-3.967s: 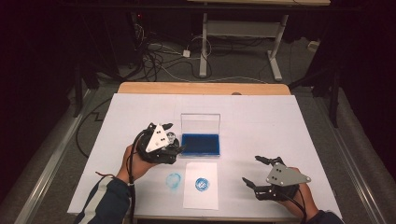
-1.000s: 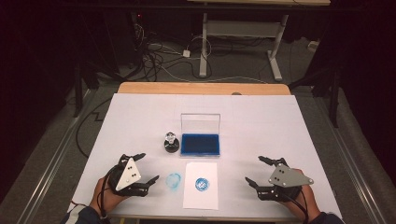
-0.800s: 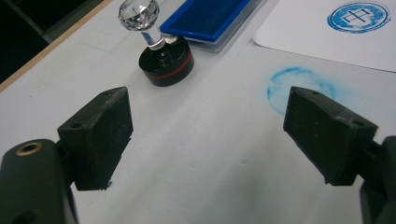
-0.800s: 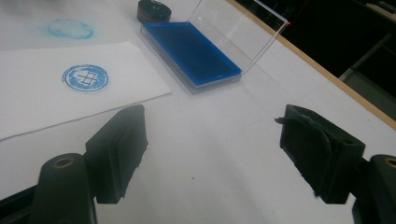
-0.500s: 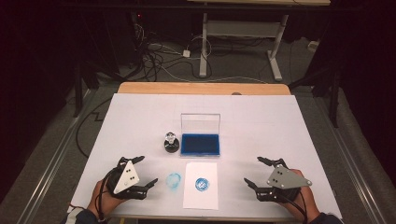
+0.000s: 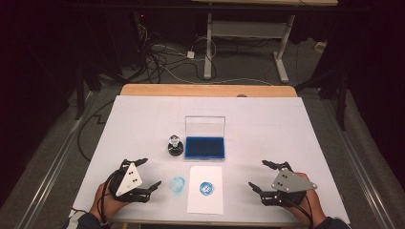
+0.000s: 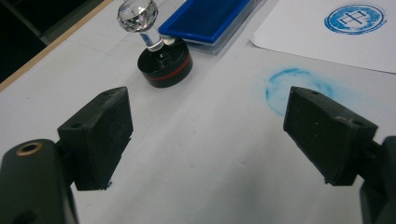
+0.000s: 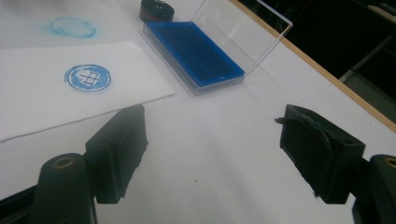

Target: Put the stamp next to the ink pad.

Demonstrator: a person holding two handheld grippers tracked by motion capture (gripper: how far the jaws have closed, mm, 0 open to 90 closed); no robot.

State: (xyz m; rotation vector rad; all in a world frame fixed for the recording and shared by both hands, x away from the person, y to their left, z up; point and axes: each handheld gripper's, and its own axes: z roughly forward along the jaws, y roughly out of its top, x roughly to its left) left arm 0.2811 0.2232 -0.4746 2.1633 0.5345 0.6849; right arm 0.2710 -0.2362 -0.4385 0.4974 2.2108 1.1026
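Note:
A round black stamp (image 6: pixel 175 147) with a clear crystal knob stands upright left of the blue ink pad (image 6: pixel 205 147), whose clear lid is raised. A white paper sheet (image 6: pixel 205 189) lies in front of the pad with a round blue imprint (image 6: pixel 207 187); a blue smudge (image 6: pixel 178 184) marks the table beside it. My left gripper (image 6: pixel 145 175) rests open near the front left edge, nothing between its jaws; its view shows the stamp (image 7: pixel 161 60) and smudge (image 7: pixel 299 88) ahead. My right gripper (image 6: pixel 261 176) is open at the front right, facing the ink pad (image 8: pixel 194 53) and imprint (image 8: pixel 88 78).
The white table cover (image 6: pixel 267 129) spreads wide around the items, with a wooden edge (image 6: pixel 205 89) at the back. Beyond it are a dark floor, cables (image 6: pixel 162 59) and a desk frame (image 6: pixel 243 33).
Four seconds ago the left gripper held the stamp near the ink pad; now the stamp stands alone and the left gripper is back at the front left, open. The right gripper barely moved.

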